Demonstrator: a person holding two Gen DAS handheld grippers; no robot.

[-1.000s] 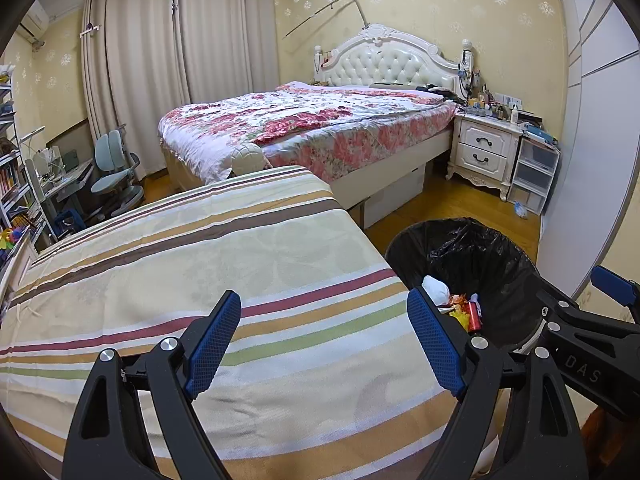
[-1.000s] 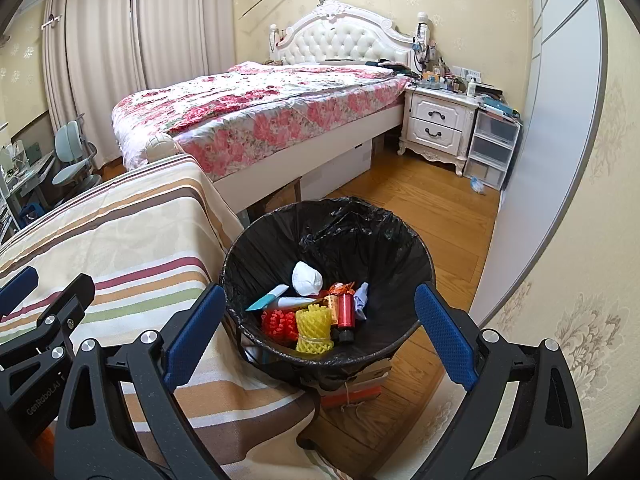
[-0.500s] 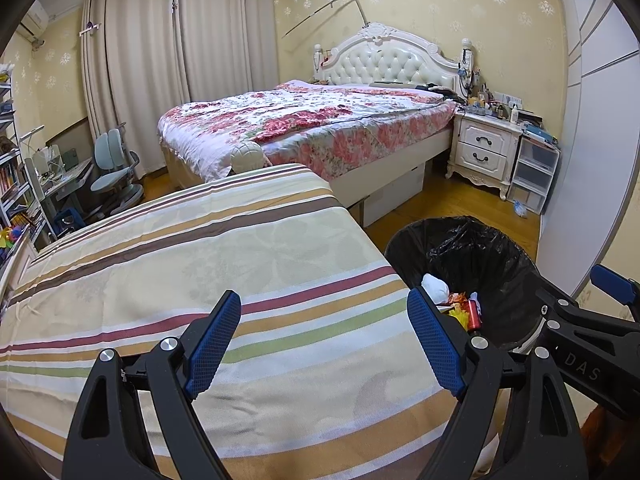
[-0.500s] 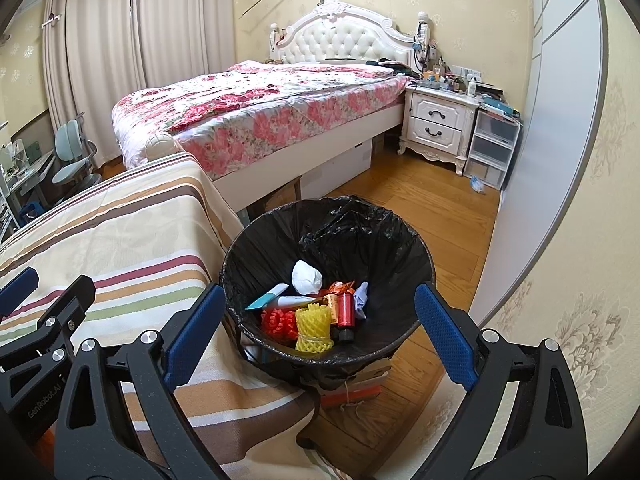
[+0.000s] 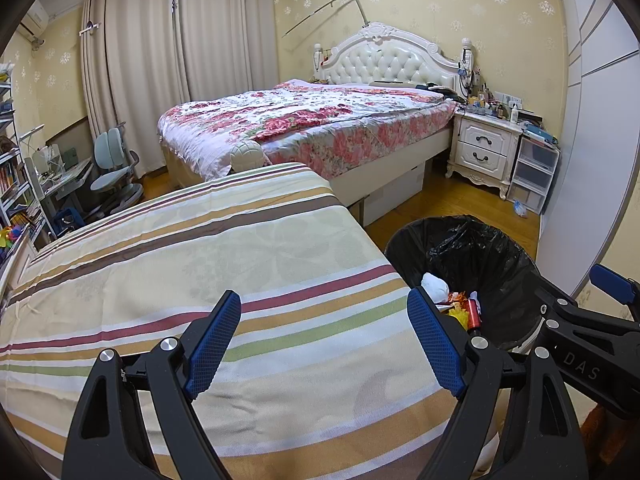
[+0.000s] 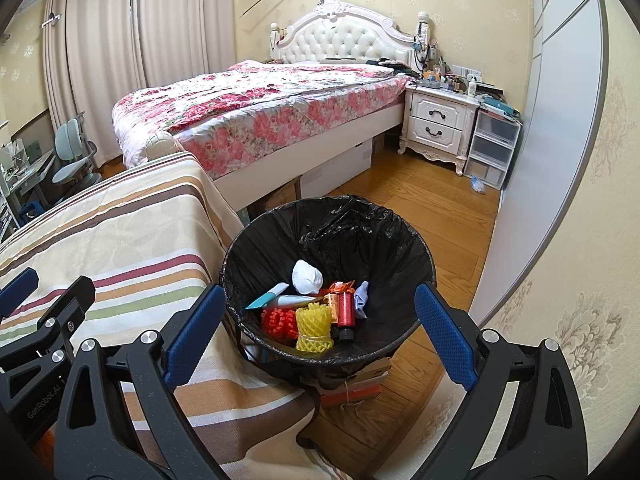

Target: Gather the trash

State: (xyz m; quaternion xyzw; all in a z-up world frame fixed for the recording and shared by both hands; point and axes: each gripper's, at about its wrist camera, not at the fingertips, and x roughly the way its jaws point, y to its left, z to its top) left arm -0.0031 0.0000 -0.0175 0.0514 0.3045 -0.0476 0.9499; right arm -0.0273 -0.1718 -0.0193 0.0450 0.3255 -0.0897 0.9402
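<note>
A black-lined trash bin [image 6: 392, 240] stands on the floor beside the striped cloth surface [image 5: 200, 256]. Inside lie a yellow foam net [image 6: 314, 326], a red foam net [image 6: 276, 320], a red tube [image 6: 346, 308], a white wad [image 6: 306, 276] and a teal-and-white tube [image 6: 276, 296]. My right gripper [image 6: 320, 334] is open and empty, held above the bin's near rim. My left gripper [image 5: 326, 340] is open and empty above the striped cloth, with the bin [image 5: 492, 256] to its right.
A floral bed [image 5: 304, 128] stands behind the striped surface. A white nightstand [image 5: 484, 148] and plastic drawers [image 5: 534, 176] stand at the far right by a white wardrobe [image 6: 548, 128]. A desk chair [image 5: 114, 172] is at the left. Wooden floor [image 6: 432, 200] lies beyond the bin.
</note>
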